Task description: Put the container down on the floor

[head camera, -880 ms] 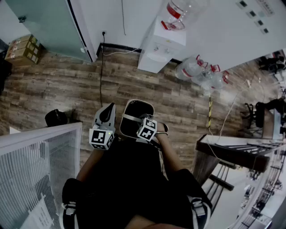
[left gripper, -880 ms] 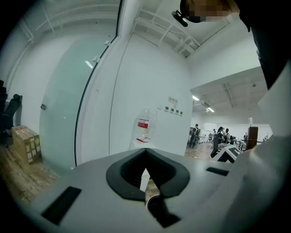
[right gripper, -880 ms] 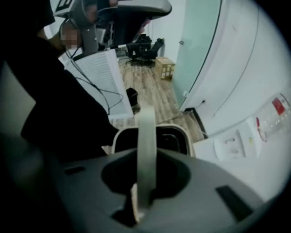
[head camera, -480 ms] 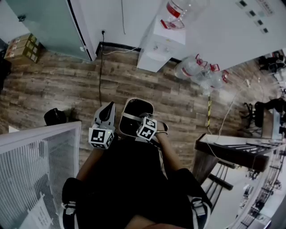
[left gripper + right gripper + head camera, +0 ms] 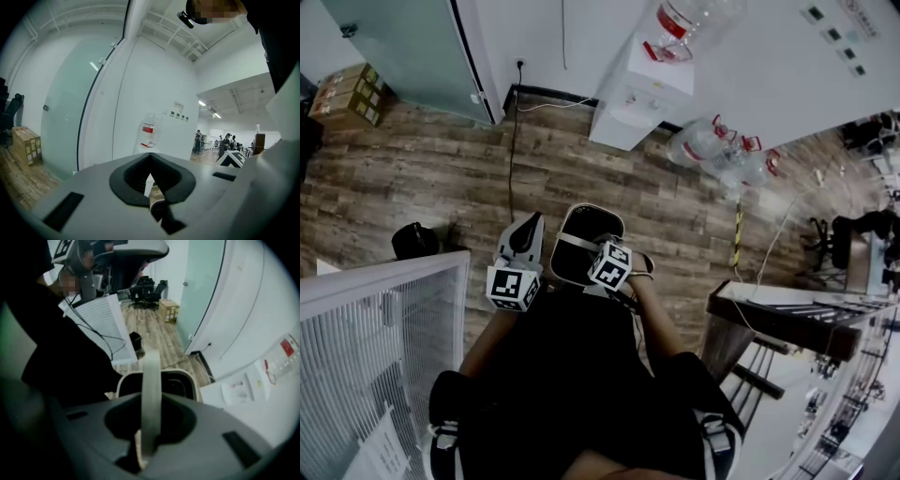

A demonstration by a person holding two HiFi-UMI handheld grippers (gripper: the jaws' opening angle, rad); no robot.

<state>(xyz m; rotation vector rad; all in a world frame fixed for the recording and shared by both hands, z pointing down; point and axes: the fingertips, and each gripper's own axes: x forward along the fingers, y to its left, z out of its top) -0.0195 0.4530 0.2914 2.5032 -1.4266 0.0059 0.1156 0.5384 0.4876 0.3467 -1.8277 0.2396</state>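
So the container (image 5: 586, 242), a dark bin with a pale rim, is held out front by its pale handle (image 5: 151, 380). The handle is clamped in the right tongs (image 5: 151, 411), which are pointed steeply down. The bin is seen over the wood-plank floor (image 5: 412, 178); whether its base is touching the planks can't be made out. The left tongs (image 5: 150, 157) are held just beside the container, roughly level, tips closed together with nothing caught in them.

Room-wise, the floor is bordered at its far edge by a white wall. A white water dispenser (image 5: 639, 92) is set against it, and a few big water bottles (image 5: 720, 150) are grouped on the floor next to it. A frosted glass door (image 5: 398, 47) is seen to the left, with cardboard boxes (image 5: 352, 94) stacked near it. A dark cable (image 5: 513, 141) is run down from a wall socket across the planks. A white mesh panel (image 5: 380, 337) is seen at the lower left.
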